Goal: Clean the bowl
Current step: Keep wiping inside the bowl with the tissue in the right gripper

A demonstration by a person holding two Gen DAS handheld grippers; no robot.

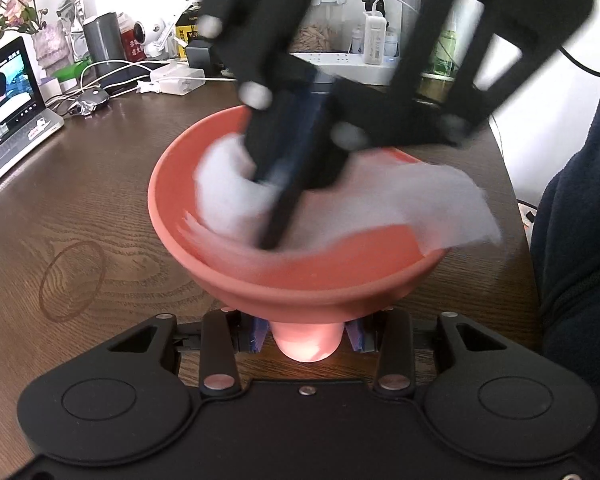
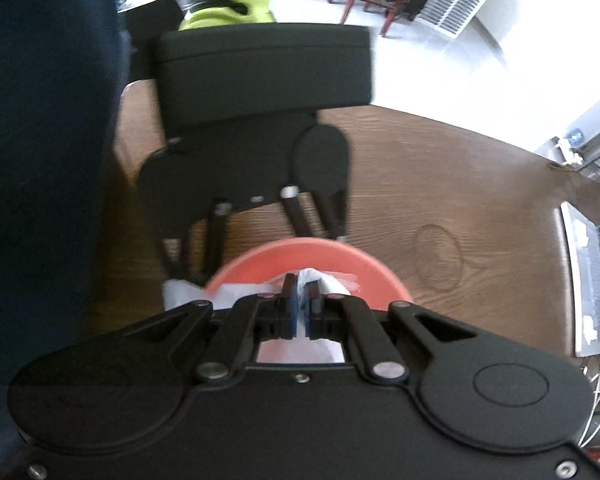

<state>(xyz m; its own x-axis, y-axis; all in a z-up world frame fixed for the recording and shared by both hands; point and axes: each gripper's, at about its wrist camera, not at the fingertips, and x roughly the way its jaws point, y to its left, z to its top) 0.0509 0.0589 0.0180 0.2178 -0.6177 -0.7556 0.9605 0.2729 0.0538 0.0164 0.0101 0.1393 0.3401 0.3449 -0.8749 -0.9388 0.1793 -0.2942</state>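
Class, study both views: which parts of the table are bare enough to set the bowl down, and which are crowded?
Bare wood lies left of the bowl, between it and the laptop, around the ring mark. A narrower strip runs behind the bowl. The back edge is crowded with cables, chargers and bottles. A person's dark sleeve blocks the right.

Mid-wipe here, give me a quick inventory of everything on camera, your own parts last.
bowl: one, salmon pink, on the table, its foot clamped in the left claw
tissue: one, white, inside the bowl, trailing over its rim
table: one, dark wood grain, ring mark left of the bowl
laptop: one, silver, screen on, far left
flowers: one bunch, pink, behind the laptop
cables and chargers: several, white, table's far edge
power strip: one, white, behind the bowl
sleeve: one, navy, right edge
left claw: black, shut on the bowl's foot
right claw: black, shut on the tissue
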